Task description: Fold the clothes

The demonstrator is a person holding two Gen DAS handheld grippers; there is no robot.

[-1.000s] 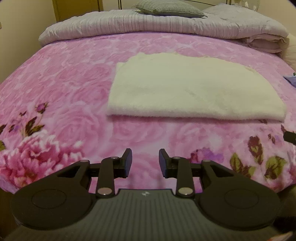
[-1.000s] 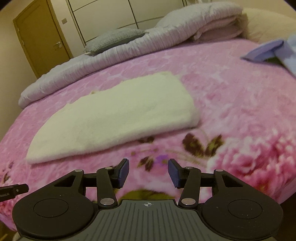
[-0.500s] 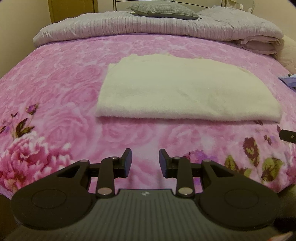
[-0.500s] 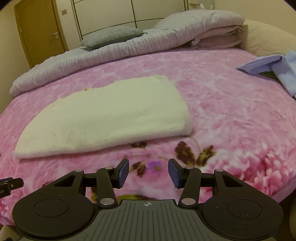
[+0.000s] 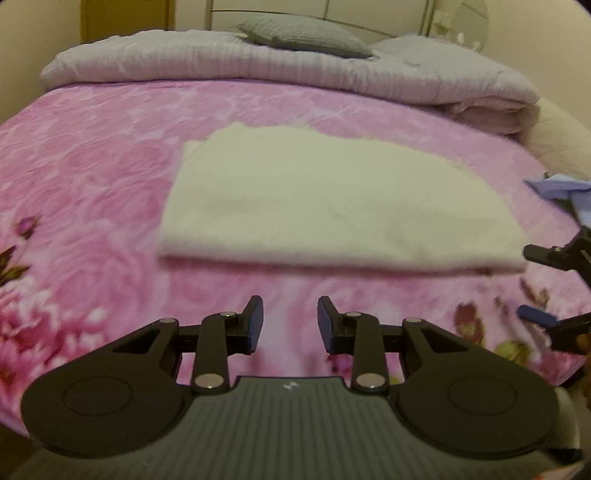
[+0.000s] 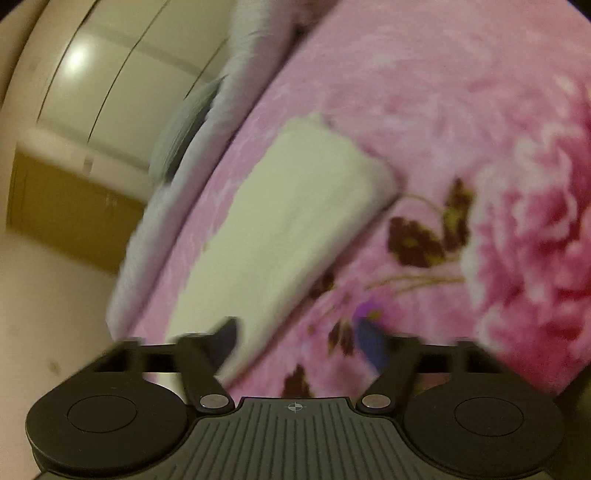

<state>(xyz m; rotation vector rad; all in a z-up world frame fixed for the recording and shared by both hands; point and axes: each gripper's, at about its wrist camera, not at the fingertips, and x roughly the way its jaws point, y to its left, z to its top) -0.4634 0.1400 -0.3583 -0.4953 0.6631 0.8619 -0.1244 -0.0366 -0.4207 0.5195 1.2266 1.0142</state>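
A cream fleece garment (image 5: pixel 332 199) lies folded flat in a long rectangle on the pink floral blanket (image 5: pixel 92 177). My left gripper (image 5: pixel 290 325) is open and empty, hovering over the blanket just short of the garment's near edge. My right gripper (image 6: pixel 301 341) is open wide and empty, rolled hard to one side, with the garment (image 6: pixel 295 206) just ahead of its left finger. The right gripper's fingers (image 5: pixel 543 253) show at the right edge of the left wrist view, beside the garment's right end.
A rolled grey duvet (image 5: pixel 258 70) with a grey pillow (image 5: pixel 303 35) lies across the head of the bed. Blue clothing (image 5: pixel 565 192) sits at the right edge. A cream cushion (image 5: pixel 565 136) is at the far right. Wardrobe doors (image 6: pixel 92 85) and a wooden door (image 6: pixel 66 206) stand behind.
My right gripper has rolled sharply, opened wider and moved close to the garment's right end. My left gripper has edged closer to the near edge; its jaws stay open.
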